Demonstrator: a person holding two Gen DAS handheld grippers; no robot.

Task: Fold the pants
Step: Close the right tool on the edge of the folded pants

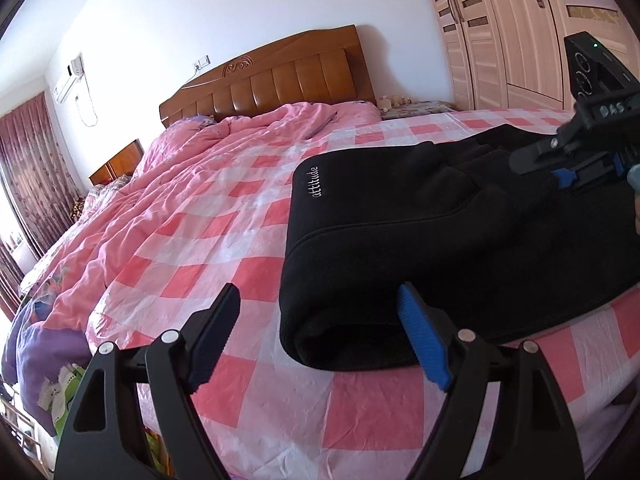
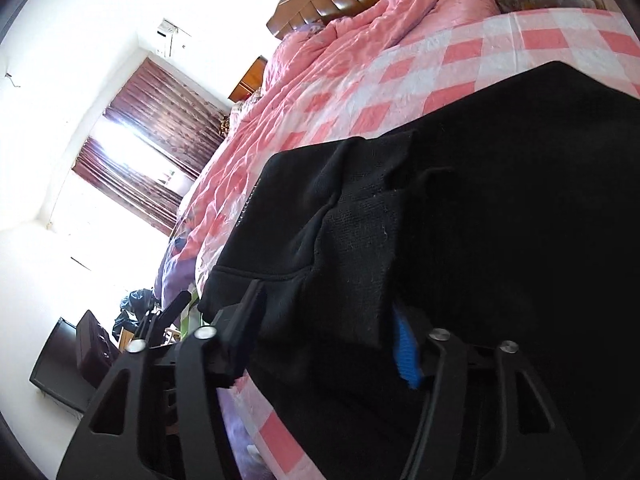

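Note:
Black pants [image 1: 400, 220] with a white "attitude" mark lie folded on the pink checked sheet [image 1: 224, 240], near the bed's front edge. My left gripper [image 1: 320, 292] is open at the near left corner of the pants; its blue-padded finger [image 1: 420, 340] rests against the folded edge and the other finger hangs over bare sheet. In the right wrist view the pants [image 2: 500, 200] fill most of the picture, and my right gripper [image 2: 328, 300] is shut on a bunched fold of them. That gripper [image 1: 536, 166] also shows at the far right, low on the cloth.
A rumpled pink quilt [image 1: 208, 160] covers the far left half of the bed below a wooden headboard [image 1: 280, 76]. A pale wardrobe [image 1: 500, 28] stands at the back right. Dark red curtains [image 2: 152, 132] hang by the bright window. The bed edge [image 1: 360, 440] drops off just below the left gripper.

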